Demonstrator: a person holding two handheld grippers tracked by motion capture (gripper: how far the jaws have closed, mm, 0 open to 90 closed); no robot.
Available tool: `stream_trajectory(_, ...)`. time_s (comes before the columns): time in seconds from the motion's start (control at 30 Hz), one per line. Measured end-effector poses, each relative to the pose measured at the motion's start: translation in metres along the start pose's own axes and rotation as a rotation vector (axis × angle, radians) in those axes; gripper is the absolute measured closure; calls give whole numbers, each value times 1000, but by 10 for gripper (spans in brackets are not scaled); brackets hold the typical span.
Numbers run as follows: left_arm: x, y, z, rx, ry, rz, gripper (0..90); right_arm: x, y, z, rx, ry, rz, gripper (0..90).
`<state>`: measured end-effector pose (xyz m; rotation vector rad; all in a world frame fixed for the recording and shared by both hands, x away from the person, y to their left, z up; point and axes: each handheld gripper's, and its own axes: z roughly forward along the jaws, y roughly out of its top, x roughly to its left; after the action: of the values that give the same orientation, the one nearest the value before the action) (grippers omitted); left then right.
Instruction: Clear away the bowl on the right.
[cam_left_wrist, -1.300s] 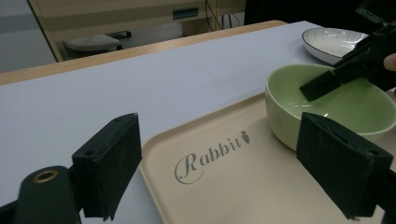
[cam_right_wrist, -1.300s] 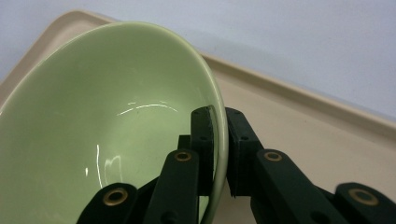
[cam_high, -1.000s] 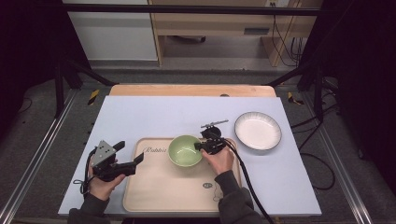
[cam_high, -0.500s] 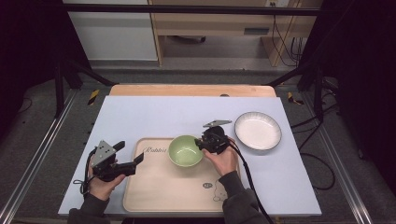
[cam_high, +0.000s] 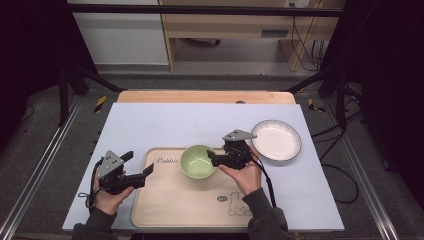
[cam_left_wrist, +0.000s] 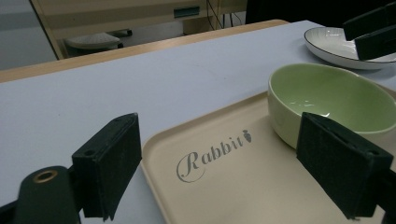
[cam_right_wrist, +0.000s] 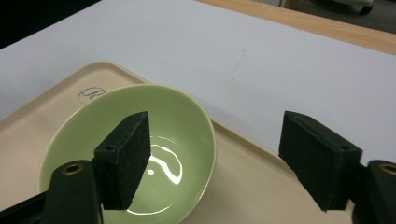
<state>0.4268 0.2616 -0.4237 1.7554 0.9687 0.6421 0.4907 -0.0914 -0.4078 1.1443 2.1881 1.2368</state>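
Table (cam_high: 150, 125) – pale sheet over a wooden top, bearing all below

Tray (cam_high: 165, 200) – beige, printed "Rabbit", at the table's six o'clock edge

Plate (cam_high: 276, 140) – white, dark-rimmed, off the tray at its two o'clock, well apart from the bowl

Bowl (cam_high: 198, 161) – green, empty, upright on the tray at its twelve o'clock (set down, by the look of it)

Right gripper (cam_high: 216, 159) – at the bowl's three o'clock rim; jaws have just been opening and stand wide, one pad over the bowl's inside, one outside, neither pressing. To finish the release well: draw clear without clipping the rim

Left gripper (cam_high: 145, 171) – at the tray's nine o'clock edge, jaws wide, nothing between them
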Motion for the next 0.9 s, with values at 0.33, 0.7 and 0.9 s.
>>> stream_trajectory(0.33, 0, -1, 0, 3, 2, 0, 136, -5, -12, -27, -83, 2, -38, 179)
stream_trajectory(0.7, 1, -1, 1, 6, 9, -3, 135, -14, -37, -53, -160, -5, -78, 136)
stream_trajectory(0.9, 1, -2, 2, 7, 11, -4, 135, -20, -53, -68, -206, -13, -75, 129)
